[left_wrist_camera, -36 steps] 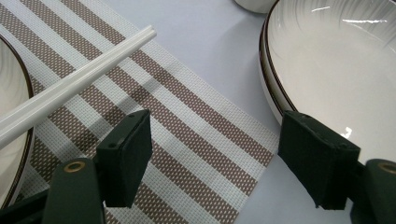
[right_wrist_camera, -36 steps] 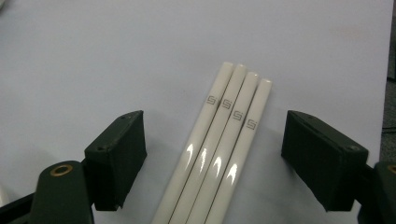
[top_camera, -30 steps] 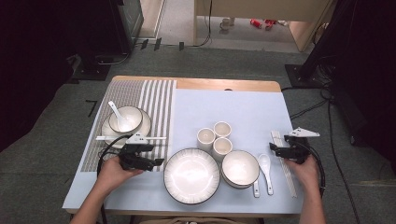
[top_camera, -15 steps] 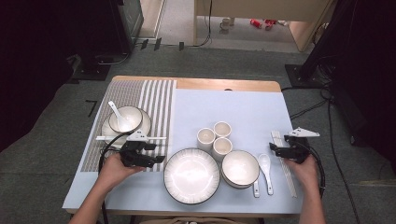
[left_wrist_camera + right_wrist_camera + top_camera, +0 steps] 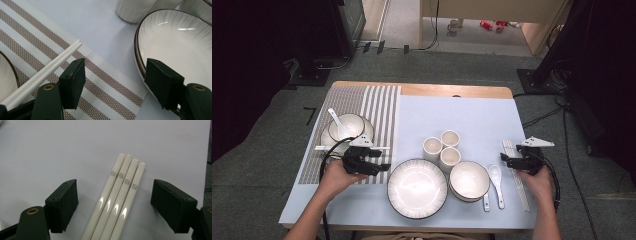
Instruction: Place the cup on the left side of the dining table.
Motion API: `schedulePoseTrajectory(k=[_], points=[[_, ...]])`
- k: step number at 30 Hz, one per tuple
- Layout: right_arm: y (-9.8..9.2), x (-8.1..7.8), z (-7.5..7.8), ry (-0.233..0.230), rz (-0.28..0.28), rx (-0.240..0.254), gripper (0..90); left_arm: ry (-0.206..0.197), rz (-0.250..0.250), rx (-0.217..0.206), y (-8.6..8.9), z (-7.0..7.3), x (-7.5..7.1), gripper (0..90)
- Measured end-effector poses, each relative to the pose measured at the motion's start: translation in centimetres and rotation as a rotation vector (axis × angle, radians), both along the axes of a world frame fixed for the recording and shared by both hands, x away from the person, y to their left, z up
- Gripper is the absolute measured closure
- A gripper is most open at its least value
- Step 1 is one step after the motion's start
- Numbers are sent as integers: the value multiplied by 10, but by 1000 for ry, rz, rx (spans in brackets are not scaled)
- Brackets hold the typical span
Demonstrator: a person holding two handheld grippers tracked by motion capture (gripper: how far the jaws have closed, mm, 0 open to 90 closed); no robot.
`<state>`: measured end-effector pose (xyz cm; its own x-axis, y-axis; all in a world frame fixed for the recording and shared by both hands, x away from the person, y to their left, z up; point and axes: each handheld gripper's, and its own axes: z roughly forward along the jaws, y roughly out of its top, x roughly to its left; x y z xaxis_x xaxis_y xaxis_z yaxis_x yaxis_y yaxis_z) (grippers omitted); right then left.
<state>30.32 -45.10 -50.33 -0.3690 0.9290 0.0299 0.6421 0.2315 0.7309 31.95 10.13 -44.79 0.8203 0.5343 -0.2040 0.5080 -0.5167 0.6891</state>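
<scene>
We take the plate [image 5: 417,187] and the four loose chopsticks [image 5: 517,175] as the items in hand. The plate lies at the near middle of the table, on the pale blue cloth [image 5: 452,110], just right of the striped placemat [image 5: 377,105]. The chopsticks lie side by side at the right edge.

The left gripper [image 5: 383,167] is level with the plate's left rim. In the left gripper view its jaws have just been closing but stand well apart. One is over the placemat [image 5: 107,75], the other over the plate's rim [image 5: 140,50], and nothing is pinched between them. The right gripper [image 5: 505,159] hangs open over the far ends of the chopsticks [image 5: 120,195], a jaw on either side and neither touching.

Further out, a bowl [image 5: 354,125] with a spoon [image 5: 337,120] sits on the placemat, with a laid pair of chopsticks [image 5: 377,148] just near of it. Three cups [image 5: 449,137], a second bowl [image 5: 469,180] and two spoons [image 5: 497,180] stand right of the plate.

Our judgement is that this is the approach before a pick, with no grip made. The left gripper next needs its jaws on either side of the plate's rim, not above it. The right must separate two sticks from four, which calls for a narrower, offset bite.

Against the earlier frames, all the crockery lies unchanged. The right hand holds the same place, and the left gripper has barely shifted.
</scene>
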Motion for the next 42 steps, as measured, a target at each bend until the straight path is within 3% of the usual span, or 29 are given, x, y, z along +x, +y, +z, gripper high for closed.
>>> schedulePoseTrajectory(k=[5,25,42], points=[[0,0,0,1,-1,1,212,2,-25,-8,-6,3,2,352],[0,0,0,0,0,0,212,3,-45,-22,-25,15,22,331],[0,0,0,0,0,0,212,14,-95,9,-40,22,32,338]])
